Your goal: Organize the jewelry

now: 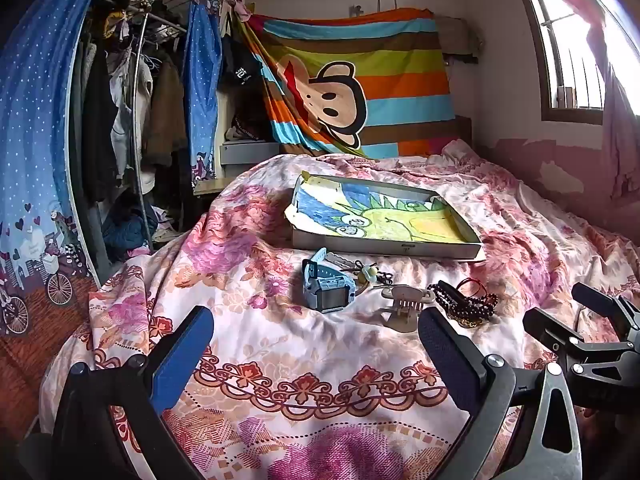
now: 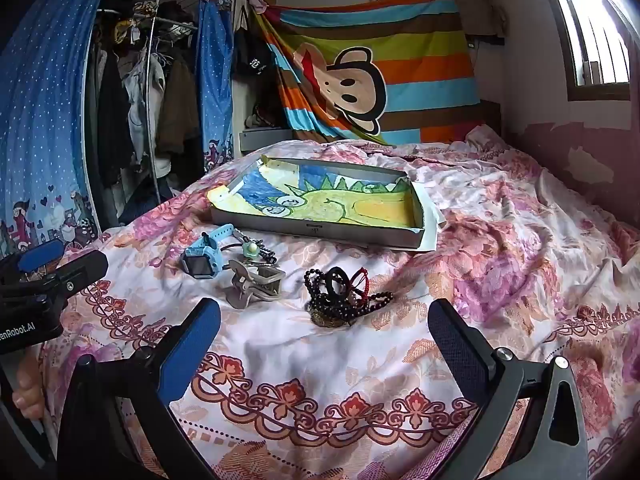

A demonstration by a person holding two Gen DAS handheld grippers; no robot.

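Note:
A shallow box [image 1: 440, 249] [image 2: 360, 236] lined with a crayon drawing lies on the floral bedspread. In front of it lie a blue watch [image 1: 326, 290] [image 2: 200, 258], a beige hair claw [image 1: 406, 306] [image 2: 254, 284], a small flower hair tie [image 1: 370, 272] [image 2: 252, 249] and a pile of dark bead bracelets with a red cord [image 1: 466, 302] [image 2: 344, 294]. My left gripper [image 1: 316, 352] is open and empty, short of the watch and claw. My right gripper [image 2: 324, 340] is open and empty, just short of the bracelet pile.
The bed [image 1: 320, 400] fills the foreground. An open wardrobe with hanging clothes [image 1: 128, 112] and blue curtains stands at left. A striped monkey sheet [image 1: 360, 80] hangs behind the bed. A window [image 1: 576, 40] is at right. Each gripper shows at the other view's edge.

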